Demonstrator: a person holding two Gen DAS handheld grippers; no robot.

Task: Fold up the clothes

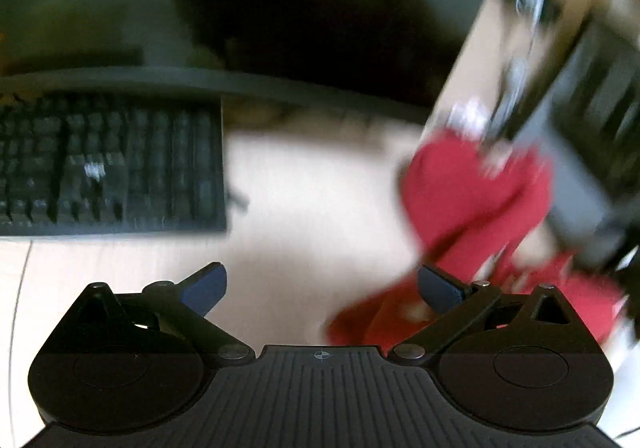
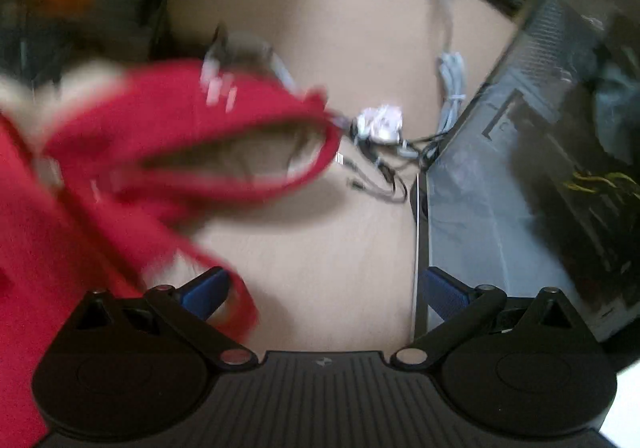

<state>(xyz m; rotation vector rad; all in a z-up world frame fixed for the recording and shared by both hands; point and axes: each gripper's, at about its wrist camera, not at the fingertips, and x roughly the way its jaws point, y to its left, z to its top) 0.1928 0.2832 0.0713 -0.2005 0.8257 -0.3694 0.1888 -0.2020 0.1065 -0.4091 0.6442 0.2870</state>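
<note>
A red garment [image 1: 476,196] lies crumpled on the light wooden desk [image 1: 312,200], to the right in the left wrist view, blurred. My left gripper [image 1: 322,286] is open and empty, its right finger next to the cloth's lower edge. In the right wrist view the red garment [image 2: 132,152] fills the left side, with a looped opening toward the middle. My right gripper [image 2: 324,290] is open; a red strip of the garment passes by its left finger [image 2: 206,292], and nothing sits between the jaws.
A black keyboard [image 1: 108,168] lies at the left on the desk. A dark computer case [image 2: 540,152] stands at the right. Cables and a white connector bundle [image 2: 380,124] lie on the desk beyond the garment. A grey cable [image 2: 444,28] runs back.
</note>
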